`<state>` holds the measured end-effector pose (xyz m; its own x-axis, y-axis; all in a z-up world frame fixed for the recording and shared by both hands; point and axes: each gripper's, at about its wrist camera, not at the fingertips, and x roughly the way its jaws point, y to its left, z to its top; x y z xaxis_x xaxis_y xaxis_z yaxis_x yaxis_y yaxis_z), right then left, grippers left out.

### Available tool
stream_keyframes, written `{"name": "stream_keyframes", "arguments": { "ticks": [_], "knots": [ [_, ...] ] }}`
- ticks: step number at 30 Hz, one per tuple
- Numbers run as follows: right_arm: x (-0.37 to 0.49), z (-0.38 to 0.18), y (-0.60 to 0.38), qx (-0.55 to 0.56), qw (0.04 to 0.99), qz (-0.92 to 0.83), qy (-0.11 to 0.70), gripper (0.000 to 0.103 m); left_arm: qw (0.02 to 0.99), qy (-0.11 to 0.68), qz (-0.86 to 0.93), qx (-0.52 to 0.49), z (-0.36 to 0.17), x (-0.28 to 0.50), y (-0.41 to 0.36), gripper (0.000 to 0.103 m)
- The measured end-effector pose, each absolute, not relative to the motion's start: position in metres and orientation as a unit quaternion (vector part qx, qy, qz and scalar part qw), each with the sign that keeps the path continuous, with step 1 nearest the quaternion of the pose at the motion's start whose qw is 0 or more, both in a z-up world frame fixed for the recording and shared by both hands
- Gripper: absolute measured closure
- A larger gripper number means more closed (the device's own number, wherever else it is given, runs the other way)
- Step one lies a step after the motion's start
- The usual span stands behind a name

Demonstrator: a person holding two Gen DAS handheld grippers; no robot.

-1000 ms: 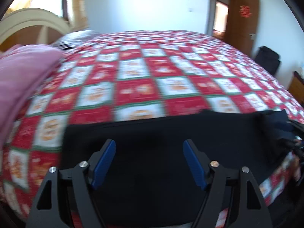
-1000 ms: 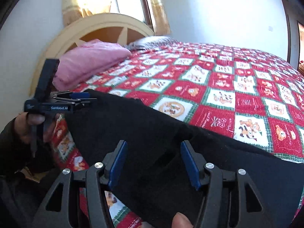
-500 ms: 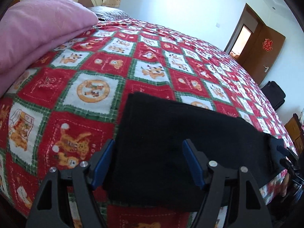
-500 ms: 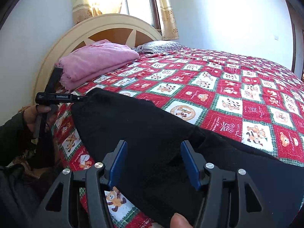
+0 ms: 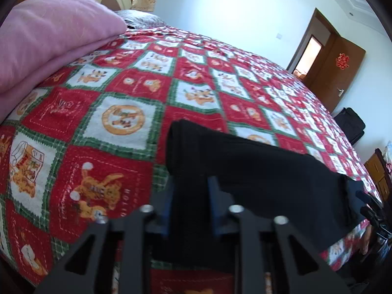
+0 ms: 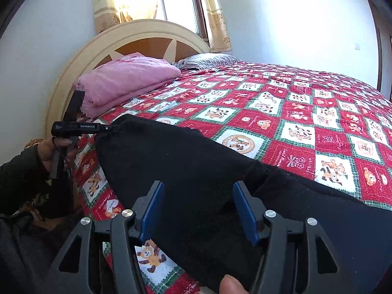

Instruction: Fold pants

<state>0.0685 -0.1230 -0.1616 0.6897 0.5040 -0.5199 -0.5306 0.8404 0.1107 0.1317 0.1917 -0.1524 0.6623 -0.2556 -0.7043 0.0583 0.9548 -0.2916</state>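
Bed (image 6: 306,112), red/white/green cartoon-check quilt, fills most of both views. Cream arched headboard (image 6: 137,34) at the far left end, window with yellow curtains (image 6: 215,19) behind it.

Black pants (image 6: 186,171) lie flat along the near edge of the bed, long axis running left-right. Their left end stops short of the folded pink blanket (image 6: 127,80); the rest runs off to the right, out of the right wrist view. Near edge hangs slightly over the bed side.

Pink blanket stacked at the headboard end, striped pillow (image 6: 208,61) just right of it, touching.

Brown door (image 5: 335,71) far right, red ornament on it; black bag (image 5: 350,125) on the floor near it.

Left gripper (image 5: 191,201): at the left end of the pants, fingers closing, black fabric bunched between the blue pads (image 5: 213,210). Looks clenched on the cloth. From the right wrist view it sits at the pants' corner (image 6: 107,128), held by a hand (image 6: 58,149) in a dark sleeve.

Right gripper (image 6: 198,210): fingers spread wide, hovering over the mid section of the pants. Pads clear of the fabric, gripping nothing. A fingertip (image 6: 230,285) shows at the bottom edge.
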Motion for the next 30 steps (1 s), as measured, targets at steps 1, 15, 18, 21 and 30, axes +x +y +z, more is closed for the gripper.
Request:
{"name": "stream_keyframes", "arguments": {
  "ticks": [1, 15, 18, 21, 30],
  "knots": [
    [0.069, -0.162, -0.123, -0.023, 0.919, 0.282, 0.276, 0.043, 0.907, 0.396, -0.086, -0.111, -0.151, 0.130, 0.189, 0.080],
    [0.067, -0.156, -0.126, -0.018, 0.923, 0.278, 0.266, 0.043, 0.915, 0.375, -0.107, -0.098, -0.147, 0.124, 0.187, 0.083],
    [0.066, -0.151, -0.132, -0.013, 0.927, 0.272, 0.259, 0.043, 0.916, 0.358, -0.123, -0.130, -0.131, 0.119, 0.189, 0.083],
    [0.065, -0.143, -0.138, -0.006, 0.932, 0.262, 0.251, 0.043, 0.915, 0.336, -0.155, -0.162, -0.105, 0.110, 0.185, 0.083],
    [0.055, -0.113, -0.170, 0.011, 0.948, 0.222, 0.226, 0.043, 0.891, 0.297, -0.264, -0.219, -0.043, 0.100, 0.130, 0.083]
  ]
}}
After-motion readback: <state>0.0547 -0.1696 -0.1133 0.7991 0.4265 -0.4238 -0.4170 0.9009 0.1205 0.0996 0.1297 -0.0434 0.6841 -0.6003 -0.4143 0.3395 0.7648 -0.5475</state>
